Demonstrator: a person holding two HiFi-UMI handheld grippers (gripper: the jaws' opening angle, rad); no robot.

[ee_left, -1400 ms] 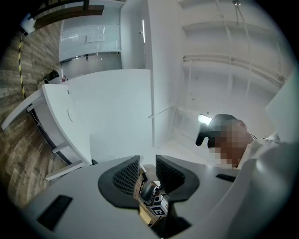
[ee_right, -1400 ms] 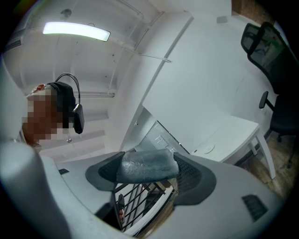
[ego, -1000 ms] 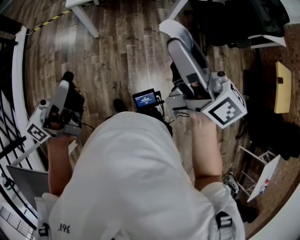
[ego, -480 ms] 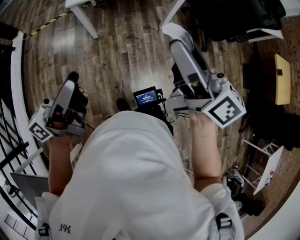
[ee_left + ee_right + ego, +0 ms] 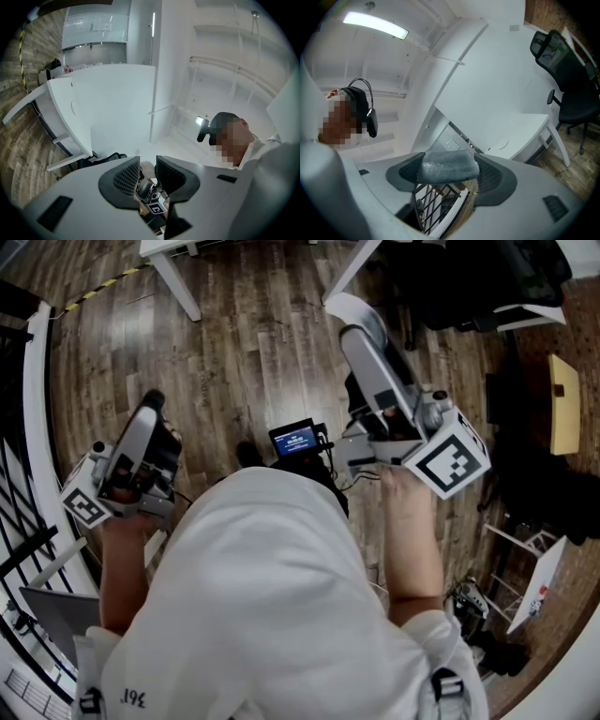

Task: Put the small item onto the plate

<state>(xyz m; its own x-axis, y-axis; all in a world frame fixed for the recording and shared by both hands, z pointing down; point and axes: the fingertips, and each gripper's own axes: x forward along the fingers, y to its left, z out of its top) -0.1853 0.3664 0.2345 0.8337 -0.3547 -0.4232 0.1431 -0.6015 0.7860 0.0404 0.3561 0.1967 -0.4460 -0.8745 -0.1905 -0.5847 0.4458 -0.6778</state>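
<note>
Item [image 5: 349,307] in the head view: a pale, flat little thing that sticks out past the far tip of my right gripper [image 5: 361,334], raised in front of me on the right. My left gripper [image 5: 150,407] hangs lower at the left. Below both I see only wooden floor [image 5: 244,343] and my own white shirt; no plate shows anywhere.

Left gripper view: the jaws stand a little apart with nothing between them, and the camera looks up past them at a white desk [image 5: 108,93] and the ceiling. No plate here either.

Right gripper view: the jaws are pressed on the item, which lies across them as a grey pad, clamped at both sides and carried in the air. Behind it are a white desk, a black chair [image 5: 569,84] at the far right, and the ceiling light.

My judgement: the pick-up is done and the item is firmly in my right gripper. What is left is most of the task: to find the plate, bring the item over it, lower it and let go.
</note>
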